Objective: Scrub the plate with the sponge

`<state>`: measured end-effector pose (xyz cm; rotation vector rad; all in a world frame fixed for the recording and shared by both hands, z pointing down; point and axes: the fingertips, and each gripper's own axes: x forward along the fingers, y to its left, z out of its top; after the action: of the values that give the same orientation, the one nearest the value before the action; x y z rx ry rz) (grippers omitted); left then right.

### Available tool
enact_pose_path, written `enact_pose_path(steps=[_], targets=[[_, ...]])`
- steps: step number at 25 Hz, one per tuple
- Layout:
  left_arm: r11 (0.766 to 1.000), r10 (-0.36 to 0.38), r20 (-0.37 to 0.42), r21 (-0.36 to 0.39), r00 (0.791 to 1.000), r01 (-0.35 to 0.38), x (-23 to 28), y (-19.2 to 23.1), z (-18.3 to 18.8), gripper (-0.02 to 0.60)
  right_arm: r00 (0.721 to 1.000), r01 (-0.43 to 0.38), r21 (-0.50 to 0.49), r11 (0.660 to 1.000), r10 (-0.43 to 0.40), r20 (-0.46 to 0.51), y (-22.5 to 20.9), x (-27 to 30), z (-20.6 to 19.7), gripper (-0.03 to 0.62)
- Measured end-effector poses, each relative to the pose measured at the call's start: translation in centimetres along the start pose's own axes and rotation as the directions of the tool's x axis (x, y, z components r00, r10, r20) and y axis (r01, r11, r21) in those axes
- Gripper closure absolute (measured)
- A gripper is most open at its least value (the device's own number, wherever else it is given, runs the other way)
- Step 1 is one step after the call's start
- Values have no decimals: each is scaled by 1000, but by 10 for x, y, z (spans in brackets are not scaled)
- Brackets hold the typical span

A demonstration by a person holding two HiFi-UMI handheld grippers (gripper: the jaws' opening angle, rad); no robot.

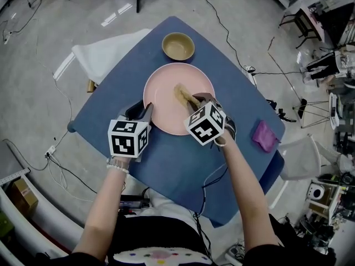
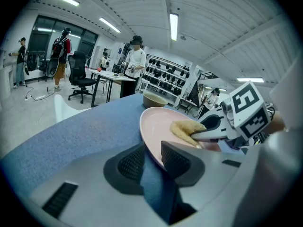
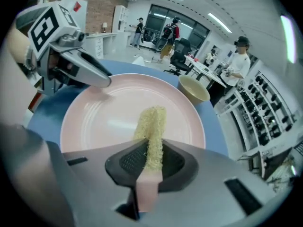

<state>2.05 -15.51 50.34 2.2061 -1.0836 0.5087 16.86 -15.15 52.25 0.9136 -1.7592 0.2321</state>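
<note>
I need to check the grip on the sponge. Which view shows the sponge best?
The right gripper view: the sponge stands centre frame, pinched between the right gripper's jaws over the pink plate. The head view shows only its far end past that gripper; the left gripper view shows it small, from the side.

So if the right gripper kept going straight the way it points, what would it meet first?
The pink plate. The right gripper is shut on the sponge, which sticks out toward the plate's middle; its tip would probably press there first.
</note>
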Motion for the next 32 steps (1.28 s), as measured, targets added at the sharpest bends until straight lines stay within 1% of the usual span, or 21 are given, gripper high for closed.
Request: enact_pose_path(steps=[4,6,8,10,13,15,20,23,26,29,32], targets=[[1000,-2,3,-2,1000,2,0,0,0,462,992,125,46,991,-124,-30,-29,5,-10,537],[1000,-4,2,-3,1000,4,1,0,-1,460,985,172,98,980,-170,-29,-40,5,-13,537],[1000,0,-3,9,1000,0,1,0,1,459,980,192,181,965,-197,10,-48,1,-10,537],[999,10,-13,43,1000,-9,-2,1,2,459,974,190,266,945,-216,72,-50,-11,-5,537],[995,20,-11,97,1000,-18,-11,1,6,470,956,212,333,919,-266,127,-49,-36,-3,537],[993,24,11,116,1000,-25,-19,-1,12,490,939,224,369,902,-301,165,-46,-55,-3,537],[985,19,92,171,996,-35,-52,-9,35,558,885,207,470,858,-368,283,-28,-108,6,537],[976,-11,134,219,991,-19,-73,-22,48,569,852,188,513,837,-399,338,-15,-136,11,537],[962,-47,172,272,984,-2,-96,-35,59,571,820,153,551,820,-417,393,2,-160,21,537],[951,-80,206,309,975,13,-116,-47,69,571,794,126,568,813,-426,434,19,-182,29,537],[945,-106,229,326,968,26,-130,-57,75,571,778,113,565,817,-427,461,33,-199,33,538]])
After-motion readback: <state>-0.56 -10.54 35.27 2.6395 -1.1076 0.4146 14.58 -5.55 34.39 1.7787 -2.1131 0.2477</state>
